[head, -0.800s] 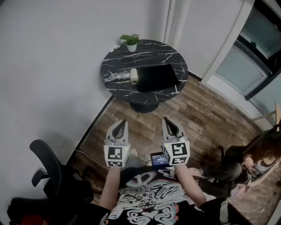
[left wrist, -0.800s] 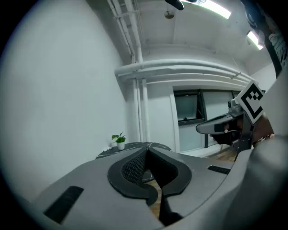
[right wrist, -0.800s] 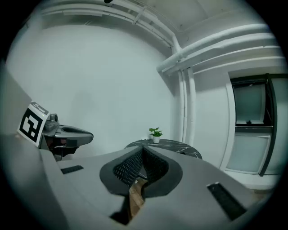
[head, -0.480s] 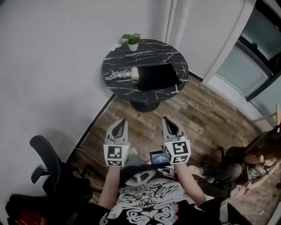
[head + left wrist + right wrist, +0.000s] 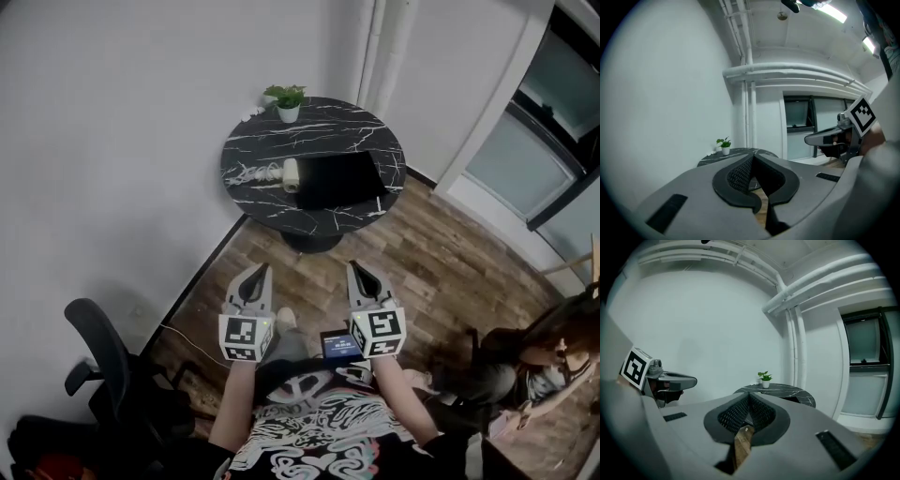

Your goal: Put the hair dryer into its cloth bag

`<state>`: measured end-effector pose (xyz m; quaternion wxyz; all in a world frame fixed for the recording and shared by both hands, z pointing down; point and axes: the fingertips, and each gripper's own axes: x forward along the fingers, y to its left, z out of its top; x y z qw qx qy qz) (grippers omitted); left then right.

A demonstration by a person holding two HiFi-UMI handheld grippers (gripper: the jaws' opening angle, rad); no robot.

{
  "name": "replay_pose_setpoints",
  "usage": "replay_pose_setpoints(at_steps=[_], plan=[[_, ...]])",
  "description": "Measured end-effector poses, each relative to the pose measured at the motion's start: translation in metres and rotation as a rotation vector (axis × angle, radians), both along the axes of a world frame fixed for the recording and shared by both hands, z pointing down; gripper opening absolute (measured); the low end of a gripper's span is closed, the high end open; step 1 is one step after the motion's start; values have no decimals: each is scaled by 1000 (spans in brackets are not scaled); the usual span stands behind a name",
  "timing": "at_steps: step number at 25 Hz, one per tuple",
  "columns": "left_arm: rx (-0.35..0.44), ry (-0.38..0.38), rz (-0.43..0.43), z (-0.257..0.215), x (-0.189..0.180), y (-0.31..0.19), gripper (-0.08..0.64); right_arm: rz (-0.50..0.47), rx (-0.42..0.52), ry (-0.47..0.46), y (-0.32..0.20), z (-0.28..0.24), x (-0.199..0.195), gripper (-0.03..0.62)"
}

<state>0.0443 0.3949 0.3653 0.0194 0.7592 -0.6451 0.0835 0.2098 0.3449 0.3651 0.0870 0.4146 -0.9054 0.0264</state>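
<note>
Far ahead in the head view stands a round black marble table (image 5: 314, 208). On it lie a flat black cloth bag (image 5: 339, 178) and, to its left, a white hair dryer (image 5: 291, 174) with its coiled cord (image 5: 253, 173). My left gripper (image 5: 260, 271) and right gripper (image 5: 357, 269) hang side by side over the wooden floor, well short of the table, both shut and empty. In the left gripper view the shut jaws (image 5: 752, 158) point at the table (image 5: 736, 152). The right gripper view shows its shut jaws (image 5: 749, 397) below the table (image 5: 780, 390).
A small potted plant (image 5: 288, 98) stands at the table's far edge. A black office chair (image 5: 98, 361) is at lower left beside the white wall. A person (image 5: 534, 361) sits at lower right. Glass doors (image 5: 539, 141) line the right side.
The table sits a little lower in the head view, and both grippers have shifted slightly down with it. They remain side by side and shut.
</note>
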Motion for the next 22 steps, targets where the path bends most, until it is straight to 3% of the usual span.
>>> replay_pose_setpoints(at_steps=[10,13,17,22], plan=[[-25,-25,-2,17,-18,-68,15,16,-37,8,-65,19,-14,18],[-19,-18,38,22,-23,-105,15,24,-59,18,-100,28,-24,18],[-24,-68,126,29,-30,-166,15,39,-95,33,-152,39,-46,18],[-63,-57,125,36,-67,-240,15,59,-138,52,-221,47,-78,18]])
